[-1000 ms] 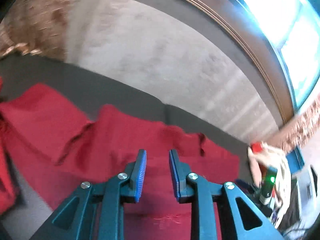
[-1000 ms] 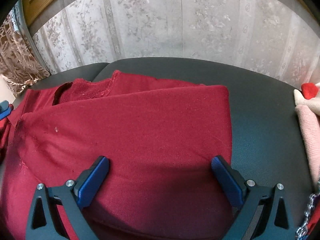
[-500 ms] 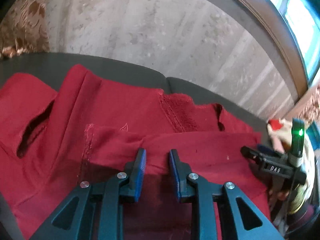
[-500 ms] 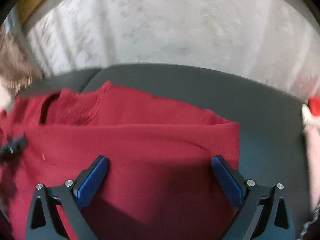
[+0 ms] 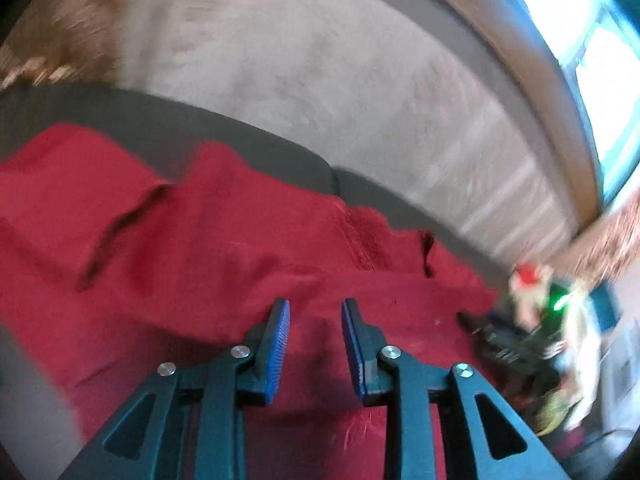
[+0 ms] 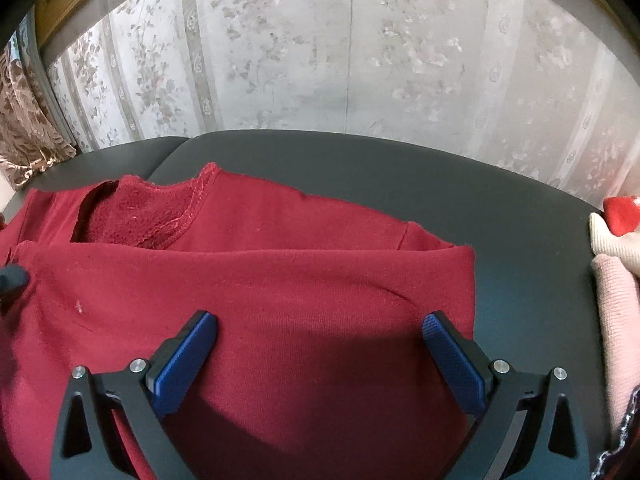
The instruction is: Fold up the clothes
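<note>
A dark red sweater (image 6: 280, 288) lies on a dark grey sofa seat (image 6: 400, 168), its lower part folded up over the body with the fold edge running across. Its neckline (image 6: 160, 216) shows at the upper left. My right gripper (image 6: 320, 344) hovers over the folded part with jaws wide open and empty. In the left wrist view the sweater (image 5: 200, 248) spreads leftward with a sleeve (image 5: 60, 184). My left gripper (image 5: 314, 332) is above it, jaws partly open with a narrow gap, nothing between them. The view is blurred.
A cream and pink pile of clothes (image 6: 616, 264) with a red piece (image 6: 620, 216) lies at the sofa's right end, also in the left wrist view (image 5: 560, 320). A floral curtain (image 6: 320, 60) hangs behind the sofa. A bright window (image 5: 600, 60) is at the upper right.
The left gripper has swung over the sweater, first nearer the fold, then back and left. The right gripper has stayed open over the folded part, shifting slightly.
</note>
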